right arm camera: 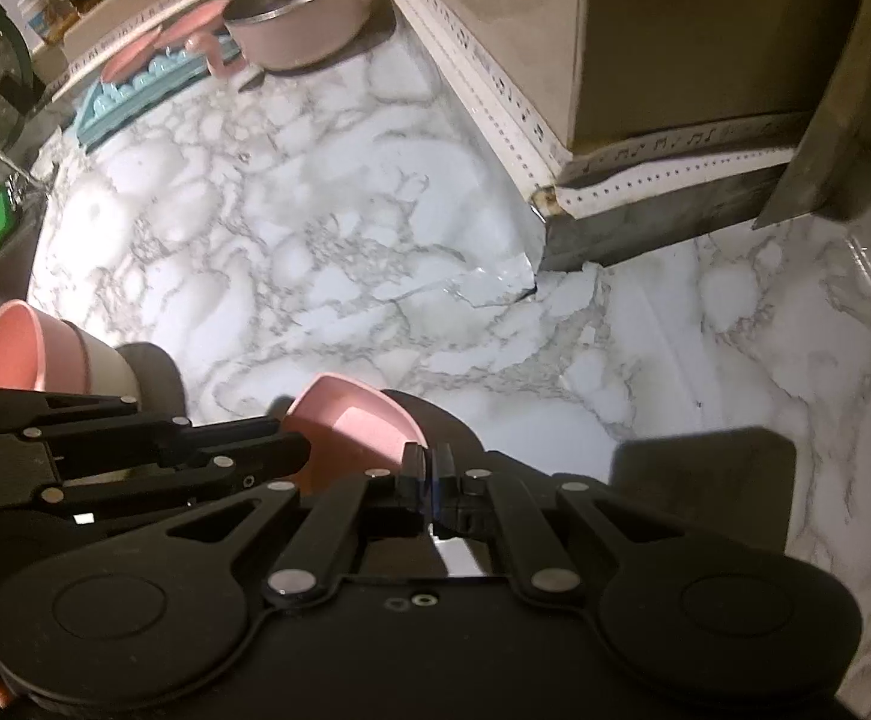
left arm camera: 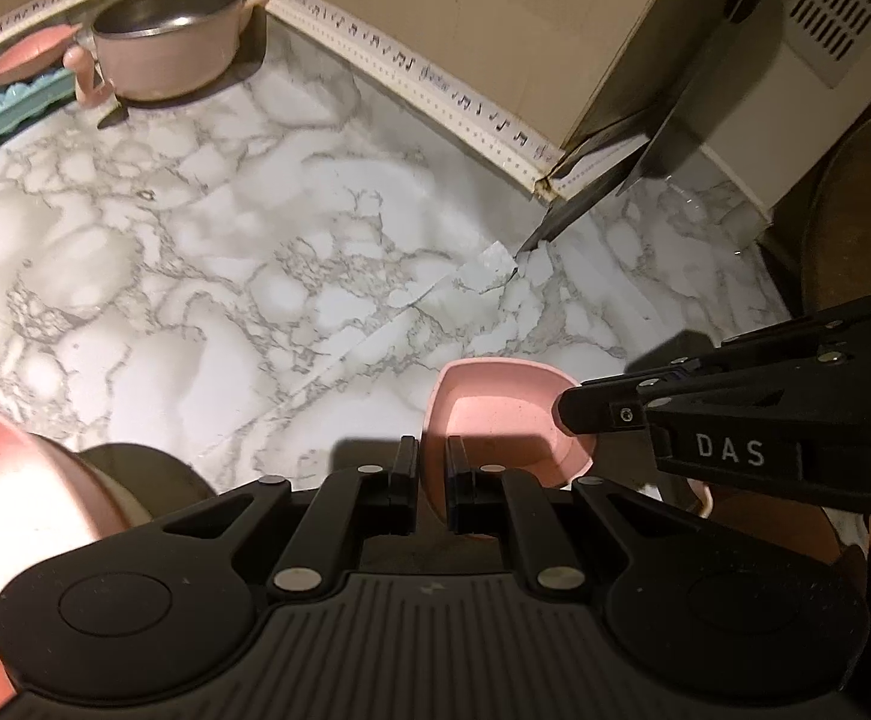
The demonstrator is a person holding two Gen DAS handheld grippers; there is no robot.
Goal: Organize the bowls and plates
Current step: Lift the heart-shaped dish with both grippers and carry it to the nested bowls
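You have the pink bowl (left arm camera: 504,420) pinched at opposite rims, left gripper (left arm camera: 432,480) and right gripper (right arm camera: 435,474) both clamped on it, above the marble counter (left arm camera: 255,276). The stacked bowls (right arm camera: 45,354) sit just left of it. Uneven pulls could twist the thin rim free and drop it.

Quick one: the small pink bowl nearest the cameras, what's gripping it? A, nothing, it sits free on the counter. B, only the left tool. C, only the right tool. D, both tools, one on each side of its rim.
D: the left tool and the right tool each pinch the rim of the pink bowl, on opposite sides.
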